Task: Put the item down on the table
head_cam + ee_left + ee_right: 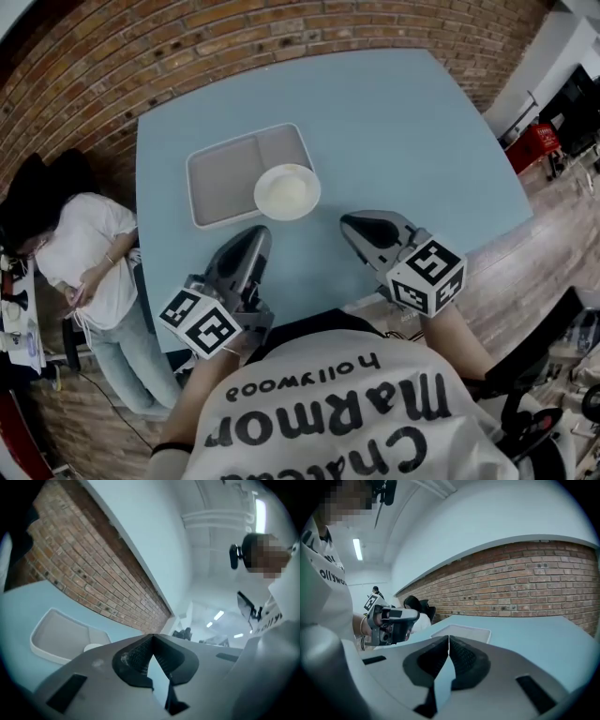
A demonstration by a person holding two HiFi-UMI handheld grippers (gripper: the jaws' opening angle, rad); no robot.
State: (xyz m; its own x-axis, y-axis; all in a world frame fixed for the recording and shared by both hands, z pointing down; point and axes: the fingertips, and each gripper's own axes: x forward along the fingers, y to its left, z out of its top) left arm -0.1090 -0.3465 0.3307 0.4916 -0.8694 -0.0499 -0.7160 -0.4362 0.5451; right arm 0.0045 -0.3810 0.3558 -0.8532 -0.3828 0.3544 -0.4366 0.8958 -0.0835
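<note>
Hovering over the bench's (403,122) near edge, left tool (262,233) and right tool (349,224) sit closed, empty. The bowl (287,191) rests at the tray's (220,178) corner, so placing looks done; next, likely just rest.

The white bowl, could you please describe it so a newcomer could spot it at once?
On the pale blue table by the brick wall lies a grey rectangular tray. The bowl sits at the tray's near right corner, overlapping its rim. It is the only round, white thing there.
</note>
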